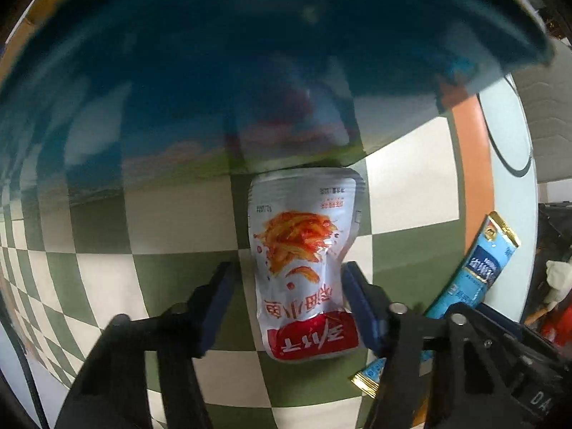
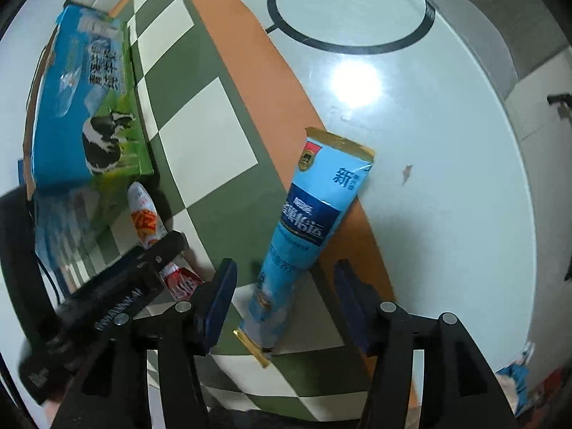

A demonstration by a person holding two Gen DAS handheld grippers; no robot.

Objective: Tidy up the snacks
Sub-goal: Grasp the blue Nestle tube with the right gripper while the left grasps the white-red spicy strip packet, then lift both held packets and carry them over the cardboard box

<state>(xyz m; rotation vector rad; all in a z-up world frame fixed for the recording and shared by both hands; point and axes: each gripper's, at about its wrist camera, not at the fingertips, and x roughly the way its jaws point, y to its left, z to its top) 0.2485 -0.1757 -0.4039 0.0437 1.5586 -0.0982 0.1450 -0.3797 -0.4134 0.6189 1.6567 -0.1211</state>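
A silver snack pouch (image 1: 304,261) with red print lies on the checkered cloth, its far end against a blue milk carton box (image 1: 221,82). My left gripper (image 1: 289,304) is open, its jaws on either side of the pouch. A long light-blue sachet (image 2: 304,221) with gold ends lies across the cloth edge. My right gripper (image 2: 282,300) is open around the sachet's lower half. The sachet also shows in the left wrist view (image 1: 468,275). The pouch (image 2: 146,214) and the box (image 2: 82,107) show at the left of the right wrist view, with the left gripper over the pouch.
The green and white checkered cloth (image 2: 207,143) has an orange border (image 2: 250,71). Beyond it is a pale round table top (image 2: 429,143) with a black ring mark (image 2: 350,7). Clutter sits past the table edge (image 1: 557,286).
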